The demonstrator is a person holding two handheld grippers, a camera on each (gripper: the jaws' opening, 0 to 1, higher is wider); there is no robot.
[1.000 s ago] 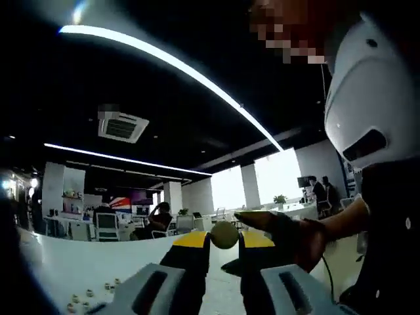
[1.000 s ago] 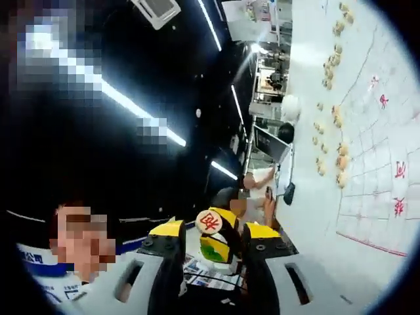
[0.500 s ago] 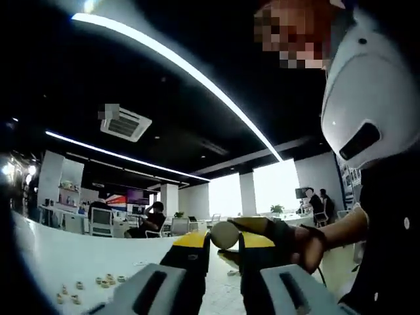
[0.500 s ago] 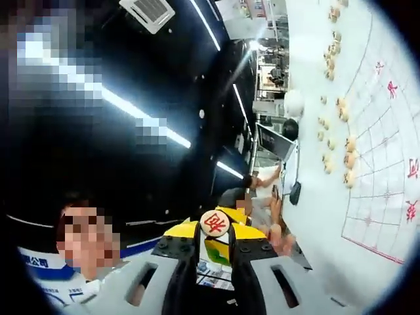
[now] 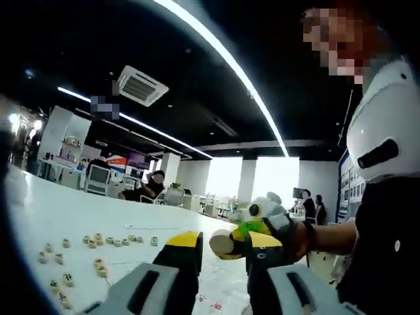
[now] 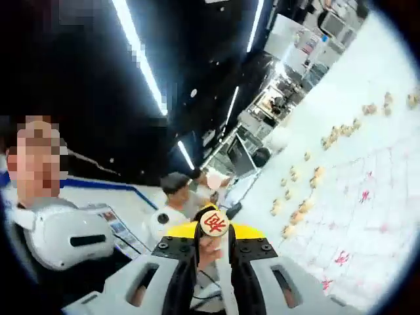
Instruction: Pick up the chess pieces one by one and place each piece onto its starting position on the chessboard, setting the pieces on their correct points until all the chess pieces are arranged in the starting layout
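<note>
In the right gripper view we see our right gripper [image 6: 213, 237] clamped on a round chess piece [image 6: 214, 223], its jaws drawn close together with the disc pinched at their tips and its red character facing the camera. Off to the right of these jaws lies the white chessboard [image 6: 367, 216] with red markings, and loose chess pieces [image 6: 308, 209] are scattered along its near edge.

In the left gripper view our left gripper [image 5: 224, 244] stands with its jaws apart. The same piece [image 5: 223, 243] shows edge-on in the gap between them, held by the right gripper [image 5: 266, 226] reaching in from the right; we cannot tell whether it touches the left jaws. More pieces [image 5: 98, 241] lie on the white surface to the lower left.
</note>
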